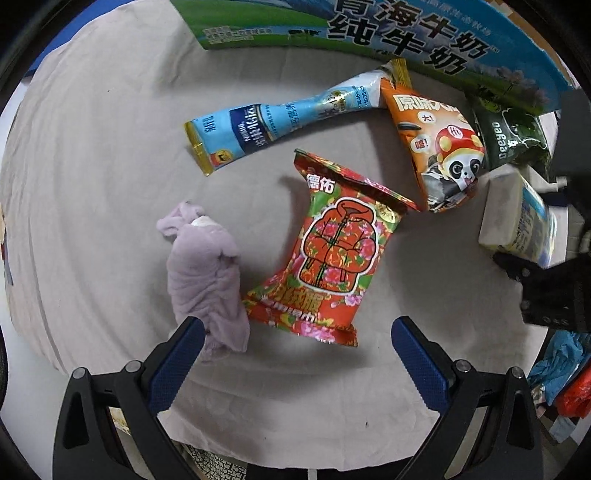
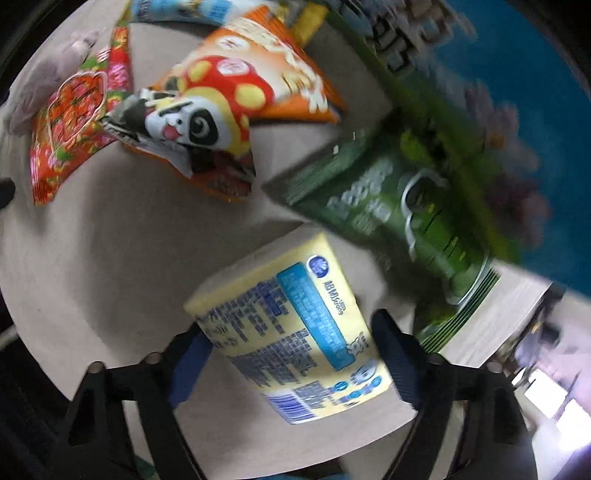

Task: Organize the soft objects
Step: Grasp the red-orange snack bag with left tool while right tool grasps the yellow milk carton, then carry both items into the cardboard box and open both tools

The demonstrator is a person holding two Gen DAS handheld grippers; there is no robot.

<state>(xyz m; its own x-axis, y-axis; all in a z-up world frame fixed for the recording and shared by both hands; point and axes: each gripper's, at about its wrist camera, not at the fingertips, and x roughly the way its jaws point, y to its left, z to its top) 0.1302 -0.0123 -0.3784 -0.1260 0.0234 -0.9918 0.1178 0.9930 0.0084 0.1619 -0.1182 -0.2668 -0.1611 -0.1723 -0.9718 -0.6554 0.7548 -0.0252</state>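
Six soft items were seen beside the milk carton; only the yellow tissue pack was clamped in the right hand-held gripper, while the left hand-held gripper was spread apart, empty, so most sorting was judged outstanding.

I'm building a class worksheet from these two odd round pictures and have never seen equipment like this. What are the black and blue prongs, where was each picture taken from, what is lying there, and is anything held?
A person holds a two-fingered gripping tool in each hand, with a wide-angle camera on each looking along its fingers. The left view shows the left gripper open above a cloth-covered surface, holding nothing. On it lie a lilac cloth, a red floral packet, a blue tube pouch, an orange panda bag and a green packet, beside a milk carton box. The right view, blurred, shows the right gripper closed around a yellow pack.
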